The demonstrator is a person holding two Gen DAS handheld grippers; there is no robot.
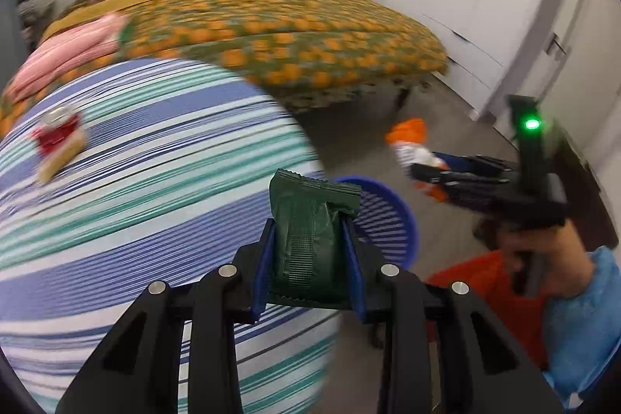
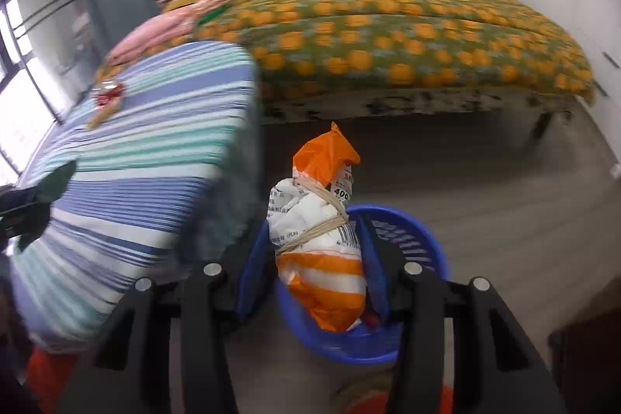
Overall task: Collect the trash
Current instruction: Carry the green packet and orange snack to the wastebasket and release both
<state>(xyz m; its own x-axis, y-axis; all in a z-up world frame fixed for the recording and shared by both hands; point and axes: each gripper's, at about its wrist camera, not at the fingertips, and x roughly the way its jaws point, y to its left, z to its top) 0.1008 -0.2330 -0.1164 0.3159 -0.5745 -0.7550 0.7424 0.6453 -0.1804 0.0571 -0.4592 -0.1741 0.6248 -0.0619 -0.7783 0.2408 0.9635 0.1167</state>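
Left claw [image 1: 308, 251]: clamped a green wrapper [image 1: 310, 220], beside the blue basket [image 1: 392, 216].
Right claw [image 2: 320, 258]: gripped an orange-white bundle [image 2: 324, 247] above that basket.
Striped surface [image 1: 136, 220]: carried a red can [image 1: 58, 132].

Both wrist views look forward along their fingers, close over the striped cover [image 1: 128, 220], toward the bed [image 2: 388, 37]. Both share the basket [image 1: 388, 216], can [image 2: 110, 92] and bed; the left view sits further left.
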